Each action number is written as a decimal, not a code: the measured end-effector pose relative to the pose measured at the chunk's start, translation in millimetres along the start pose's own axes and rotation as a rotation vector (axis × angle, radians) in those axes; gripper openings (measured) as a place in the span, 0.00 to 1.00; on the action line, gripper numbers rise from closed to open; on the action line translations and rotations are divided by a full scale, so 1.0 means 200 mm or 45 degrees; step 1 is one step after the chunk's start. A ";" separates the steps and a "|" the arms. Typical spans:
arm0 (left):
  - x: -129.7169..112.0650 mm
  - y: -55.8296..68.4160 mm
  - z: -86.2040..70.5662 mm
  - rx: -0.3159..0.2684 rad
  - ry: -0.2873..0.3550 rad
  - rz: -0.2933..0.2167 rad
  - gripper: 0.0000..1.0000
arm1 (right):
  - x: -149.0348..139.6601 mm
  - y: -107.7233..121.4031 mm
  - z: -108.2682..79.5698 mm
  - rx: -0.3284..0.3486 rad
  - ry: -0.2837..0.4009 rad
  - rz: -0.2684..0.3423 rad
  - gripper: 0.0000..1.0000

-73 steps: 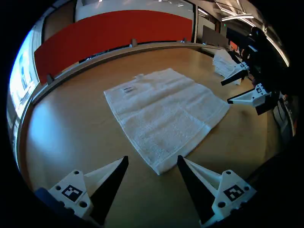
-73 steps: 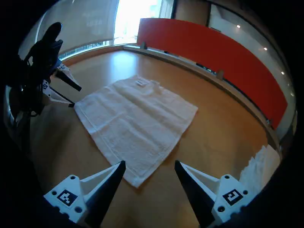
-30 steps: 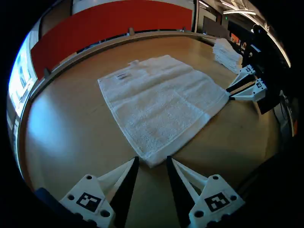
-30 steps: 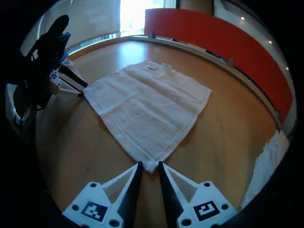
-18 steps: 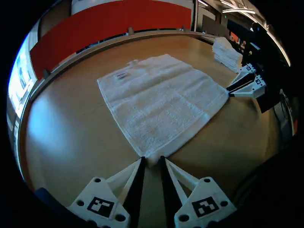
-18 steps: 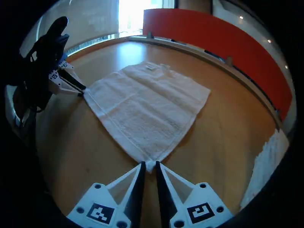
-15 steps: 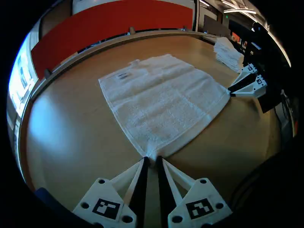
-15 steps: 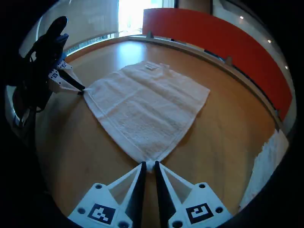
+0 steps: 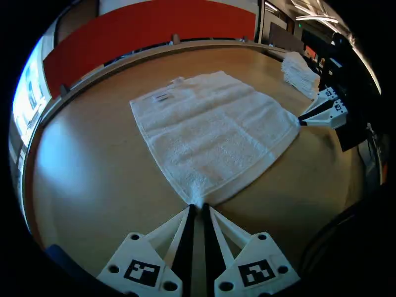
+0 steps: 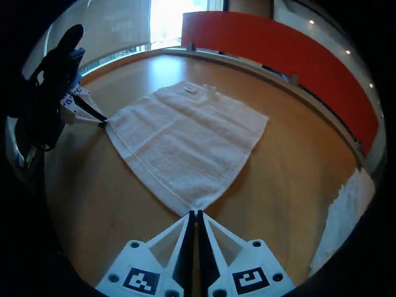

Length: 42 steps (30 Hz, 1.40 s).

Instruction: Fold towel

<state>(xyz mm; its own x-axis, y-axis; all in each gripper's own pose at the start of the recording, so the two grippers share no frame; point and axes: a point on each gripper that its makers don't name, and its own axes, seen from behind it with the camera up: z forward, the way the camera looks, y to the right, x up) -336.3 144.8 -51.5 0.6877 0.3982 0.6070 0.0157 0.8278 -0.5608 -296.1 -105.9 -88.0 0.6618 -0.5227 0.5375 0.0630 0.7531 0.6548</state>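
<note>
A white towel (image 9: 213,133) lies spread flat on the wooden table (image 9: 94,163), with a small label near its far corner. In the left gripper view, my left gripper (image 9: 199,207) is shut on the towel's nearest corner. At the right of that view, my right gripper (image 9: 303,119) pinches the neighbouring corner. In the right gripper view, the towel (image 10: 188,141) stretches away from my right gripper (image 10: 195,213), which is shut on its near corner. The left gripper (image 10: 101,121), held by a dark-gloved hand, grips the corner at the left.
A stack of folded white towels (image 9: 299,74) sits near the table's far right edge, seen again as the stack (image 10: 341,218) at the lower right. A red panel (image 9: 148,34) runs behind the table's raised back rim. Bare wood surrounds the towel.
Both grippers came down to the towel's two near corners and went from wide open to shut on them. The towel's near edge has pulled slightly taut.
</note>
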 end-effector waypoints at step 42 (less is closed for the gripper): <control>0.31 0.02 -0.35 -0.035 0.073 -0.151 0.12 | 0.38 0.03 -0.39 0.002 0.180 0.074 0.03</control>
<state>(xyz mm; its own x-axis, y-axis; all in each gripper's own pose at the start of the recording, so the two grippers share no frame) -243.9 145.8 -56.1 0.7204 0.2739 0.6372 0.1189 0.8563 -0.5026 -186.5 -109.0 -85.0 0.7628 -0.4167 0.4945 0.0203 0.7797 0.6258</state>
